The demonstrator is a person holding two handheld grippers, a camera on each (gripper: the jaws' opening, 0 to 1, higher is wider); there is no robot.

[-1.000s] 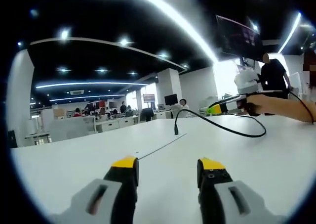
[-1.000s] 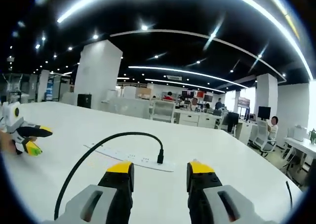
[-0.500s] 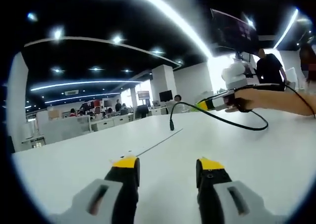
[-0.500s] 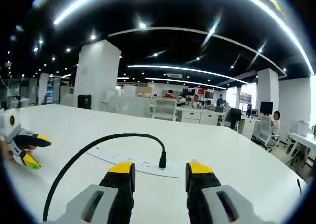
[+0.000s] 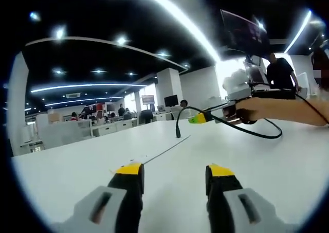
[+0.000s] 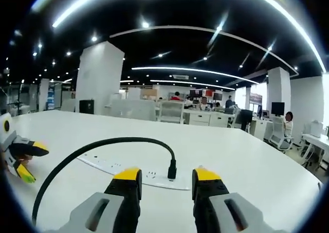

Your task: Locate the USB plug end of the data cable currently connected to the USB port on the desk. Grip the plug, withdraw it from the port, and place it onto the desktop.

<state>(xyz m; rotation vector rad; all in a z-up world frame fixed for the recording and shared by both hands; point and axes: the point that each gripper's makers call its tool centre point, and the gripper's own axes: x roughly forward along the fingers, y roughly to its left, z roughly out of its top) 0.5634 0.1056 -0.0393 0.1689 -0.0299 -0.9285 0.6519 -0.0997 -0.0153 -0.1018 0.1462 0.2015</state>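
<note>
Two risks: right tool (image 6: 160, 172), jaws apart and empty, nears USB plug (image 6: 172, 169) seated upright in power strip (image 6: 115, 166) on surface (image 6: 247, 166); off-centre pinch catches cable (image 6: 92, 146), lifts strip.

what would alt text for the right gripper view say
The right tool, jaws open, points at a black USB plug standing upright in a white power strip on a white desk. Its black cable arcs up and left toward the viewer. The left tool sits at the far left edge, with an open-plan office behind.
</note>
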